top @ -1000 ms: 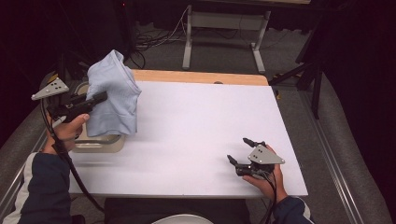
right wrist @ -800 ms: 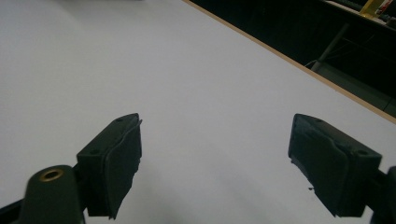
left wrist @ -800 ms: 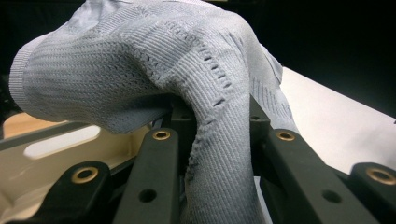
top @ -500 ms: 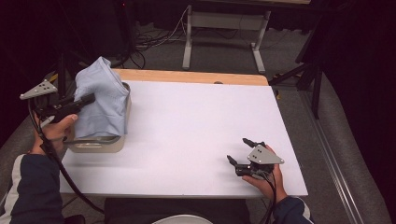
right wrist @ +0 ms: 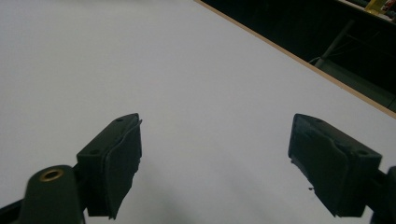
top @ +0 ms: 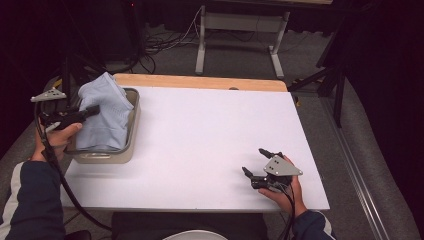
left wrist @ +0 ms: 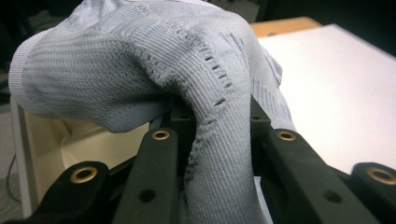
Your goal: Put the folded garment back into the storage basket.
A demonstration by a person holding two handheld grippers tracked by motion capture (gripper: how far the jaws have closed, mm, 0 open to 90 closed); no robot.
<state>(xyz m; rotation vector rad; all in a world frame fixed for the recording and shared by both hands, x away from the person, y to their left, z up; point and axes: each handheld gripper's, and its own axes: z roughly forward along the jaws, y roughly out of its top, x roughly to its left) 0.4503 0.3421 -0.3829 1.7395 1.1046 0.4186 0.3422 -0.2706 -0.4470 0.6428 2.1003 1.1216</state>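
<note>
the left tongs (top: 92, 109) are clenched on a pale blue knitted garment (top: 106, 116), with a fold of the ribbed fabric pinched between the two black jaws; in the left gripper view the garment (left wrist: 140, 70) bulges over and in front of the jaws and a strip of it runs down between them. the left tongs point level across the left edge of the surface (top: 210, 145), held by the person's left hand (top: 60, 137) at the near-left side of a beige tub (top: 131, 135). the garment hangs down into this tub, its bulk covering most of the opening, its top rising above the rim; the cream inner wall of the tub (left wrist: 60, 144) shows under the cloth in the left gripper view. the tub stands on the left part of the white surface, close to its left edge and near the wooden strip (top: 200, 82) along the far side

the right tongs (top: 256, 162) are released, jaws spread wide with nothing between them, and rest low over the near-right part of the surface, well apart from the tub and the garment, held by the right hand (top: 282, 192). in the right gripper view the two pads (right wrist: 121, 158) stand far apart above bare white surface (right wrist: 187, 70)
</note>
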